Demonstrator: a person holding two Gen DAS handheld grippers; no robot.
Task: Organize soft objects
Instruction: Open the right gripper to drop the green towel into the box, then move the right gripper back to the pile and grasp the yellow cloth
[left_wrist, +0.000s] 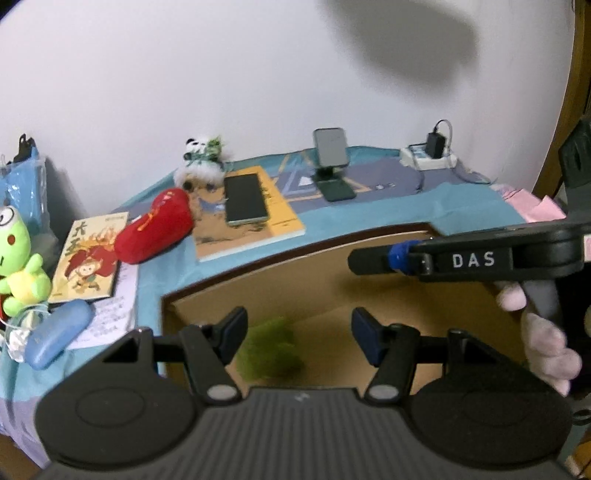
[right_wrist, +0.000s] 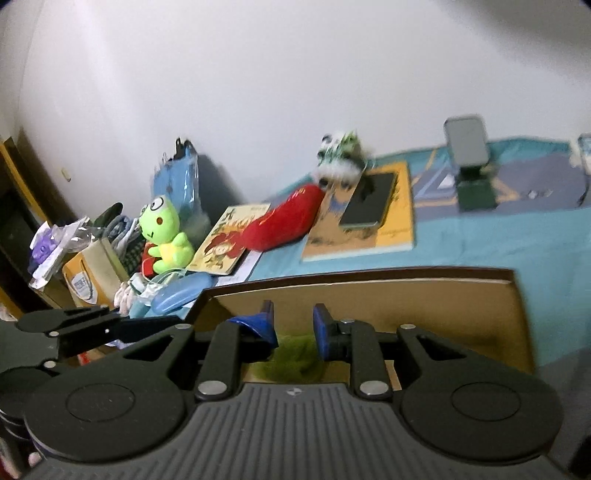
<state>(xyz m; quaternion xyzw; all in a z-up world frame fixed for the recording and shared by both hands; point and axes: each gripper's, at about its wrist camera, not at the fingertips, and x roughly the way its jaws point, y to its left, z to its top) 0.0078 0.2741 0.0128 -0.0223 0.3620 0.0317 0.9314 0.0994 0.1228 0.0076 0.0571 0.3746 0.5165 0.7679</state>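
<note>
An open cardboard box sits at the near edge of the table, with a fuzzy green soft toy lying inside. My left gripper is open and empty above the box, over the green toy. My right gripper hovers over the same box, jaws partly apart with nothing between them; the green toy lies below. A red plush, a green frog plush and a panda plush lie on the table beyond the box.
Two books lie on the blue cloth, a phone on one. A phone stand and a charger stand at the back. A blue case and clutter lie at the left.
</note>
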